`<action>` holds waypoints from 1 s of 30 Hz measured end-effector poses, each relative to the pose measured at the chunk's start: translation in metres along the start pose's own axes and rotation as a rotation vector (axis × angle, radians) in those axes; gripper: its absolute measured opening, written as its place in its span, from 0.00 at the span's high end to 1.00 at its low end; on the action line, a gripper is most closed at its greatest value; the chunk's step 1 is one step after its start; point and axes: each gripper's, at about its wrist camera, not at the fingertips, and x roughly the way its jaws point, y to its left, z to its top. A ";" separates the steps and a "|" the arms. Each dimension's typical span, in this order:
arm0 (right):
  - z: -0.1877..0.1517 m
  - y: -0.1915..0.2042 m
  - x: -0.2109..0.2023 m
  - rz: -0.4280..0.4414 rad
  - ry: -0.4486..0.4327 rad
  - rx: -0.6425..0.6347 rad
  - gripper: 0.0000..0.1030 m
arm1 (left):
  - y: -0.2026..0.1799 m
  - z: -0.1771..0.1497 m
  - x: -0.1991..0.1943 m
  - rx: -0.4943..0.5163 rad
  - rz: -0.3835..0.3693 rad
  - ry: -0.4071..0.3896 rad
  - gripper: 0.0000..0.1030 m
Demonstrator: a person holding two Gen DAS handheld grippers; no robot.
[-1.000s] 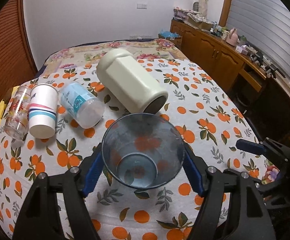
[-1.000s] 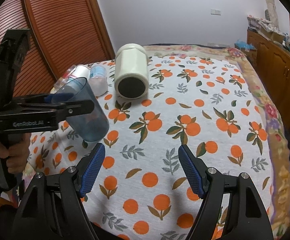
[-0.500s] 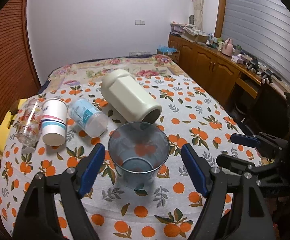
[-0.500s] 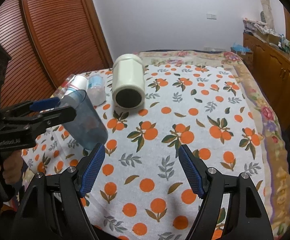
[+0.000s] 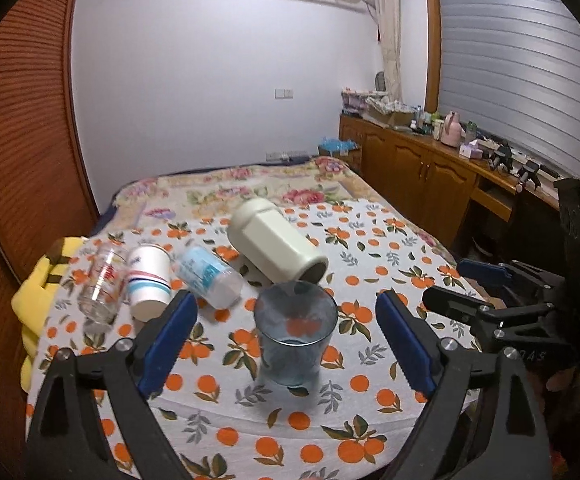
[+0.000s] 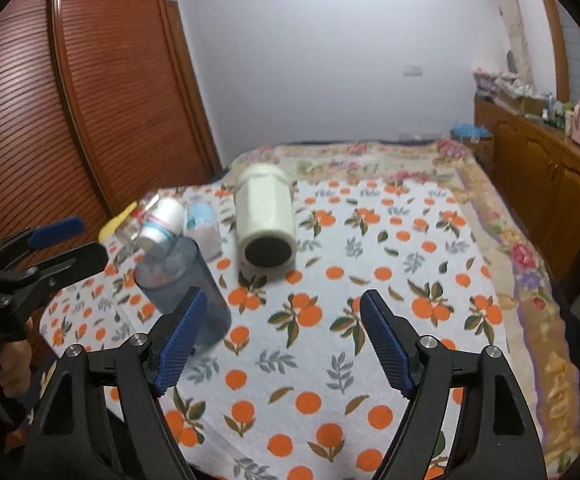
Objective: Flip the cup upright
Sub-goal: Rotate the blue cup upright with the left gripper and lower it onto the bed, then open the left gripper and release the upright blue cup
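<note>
**Blue cup stands upright on the orange-print cloth**

Left wrist view: the blue cup point(image 5: 296, 334) stands mouth up on the tablecloth point(image 5: 370, 360), near its front edge. It is see-through, tinted blue-grey, wider at the rim than at the base, and the orange print shows through its wall. The left gripper point(image 5: 285, 344) has its blue-padded fingers point(image 5: 167, 342) spread wide, one on each side of the cup and clear of it. Just behind the cup lies a cream jar point(image 5: 275, 246) on its side, its dark mouth turned toward the cup. Left of the jar lie a pale blue cup point(image 5: 207, 278), a white paper cup point(image 5: 148, 280) with stripes, and a clear glass point(image 5: 101, 282), all on their sides. The right gripper point(image 5: 470, 292) shows at the right edge.

Right wrist view: the right gripper point(image 6: 281, 344) is spread open over bare cloth, holding nothing. The blue cup point(image 6: 181, 280) stands at the left, partly behind the left finger, looking tilted in the fisheye picture. The left gripper point(image 6: 69, 242) sits open beside it, not touching. The cream jar point(image 6: 265, 220) lies behind.
</note>
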 end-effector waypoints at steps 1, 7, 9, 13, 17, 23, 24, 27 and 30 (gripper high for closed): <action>0.001 0.002 -0.002 -0.005 -0.016 0.001 0.16 | 0.000 0.000 -0.003 0.002 0.007 -0.008 0.11; 0.002 0.017 -0.021 -0.057 -0.116 -0.011 0.13 | 0.009 -0.005 -0.021 -0.017 0.062 -0.051 0.11; 0.000 0.022 -0.027 -0.066 -0.138 -0.012 0.13 | 0.012 -0.008 -0.025 -0.022 0.063 -0.055 0.11; -0.004 0.031 -0.032 -0.076 -0.160 -0.021 0.13 | 0.017 -0.016 -0.031 -0.034 0.101 -0.057 0.11; -0.008 0.037 -0.032 -0.093 -0.166 -0.033 0.13 | 0.023 -0.025 -0.034 -0.050 0.119 -0.062 0.11; -0.012 0.042 -0.033 -0.100 -0.169 -0.042 0.13 | 0.030 -0.033 -0.038 -0.073 0.135 -0.060 0.11; -0.012 0.042 -0.032 -0.101 -0.168 -0.042 0.13 | 0.030 -0.034 -0.038 -0.075 0.136 -0.060 0.11; -0.012 0.042 -0.032 -0.102 -0.169 -0.042 0.13 | 0.032 -0.035 -0.039 -0.080 0.139 -0.061 0.11; -0.012 0.042 -0.032 -0.100 -0.169 -0.041 0.13 | 0.032 -0.035 -0.039 -0.084 0.140 -0.061 0.10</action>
